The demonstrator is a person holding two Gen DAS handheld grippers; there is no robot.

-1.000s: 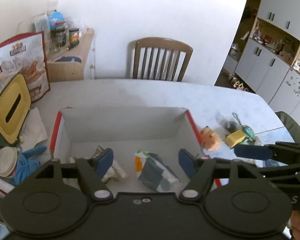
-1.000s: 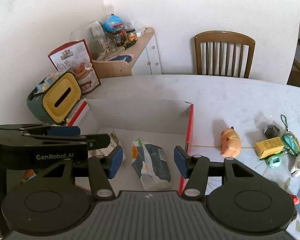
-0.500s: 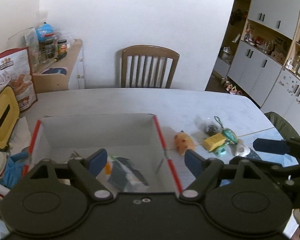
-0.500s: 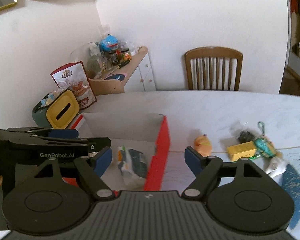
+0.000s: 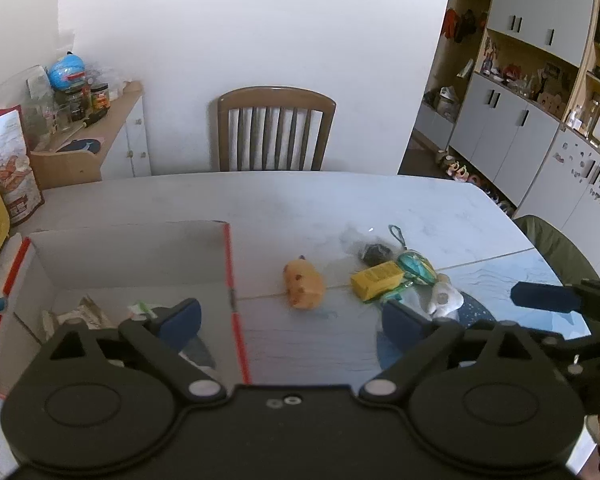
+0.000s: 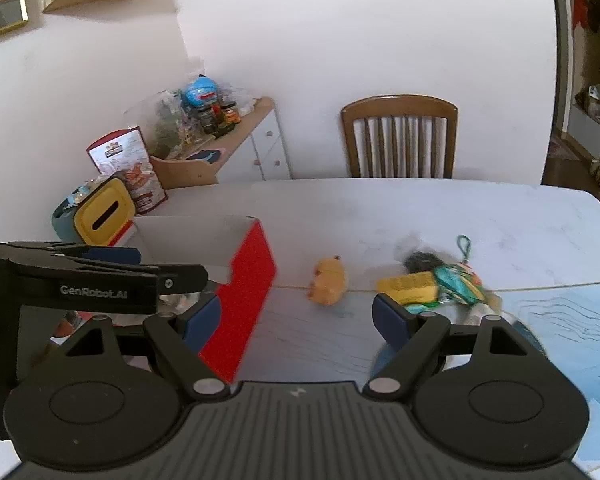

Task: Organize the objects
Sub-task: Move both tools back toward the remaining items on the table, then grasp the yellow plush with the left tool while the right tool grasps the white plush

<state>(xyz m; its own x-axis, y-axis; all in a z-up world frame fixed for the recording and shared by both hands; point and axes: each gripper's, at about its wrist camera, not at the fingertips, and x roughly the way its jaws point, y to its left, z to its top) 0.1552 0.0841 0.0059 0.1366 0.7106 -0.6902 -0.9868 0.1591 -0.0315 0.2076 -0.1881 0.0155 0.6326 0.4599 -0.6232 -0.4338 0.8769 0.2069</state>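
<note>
Orange plush toy (image 5: 303, 285) lies on the table (image 5: 320, 200), just right of the cardboard box (image 5: 228, 264) — looks soft, light, squashable. Grab across its belly. Left gripper (image 5: 290, 316) and right gripper (image 6: 296, 316) jaws just opening, nothing between them.
</note>
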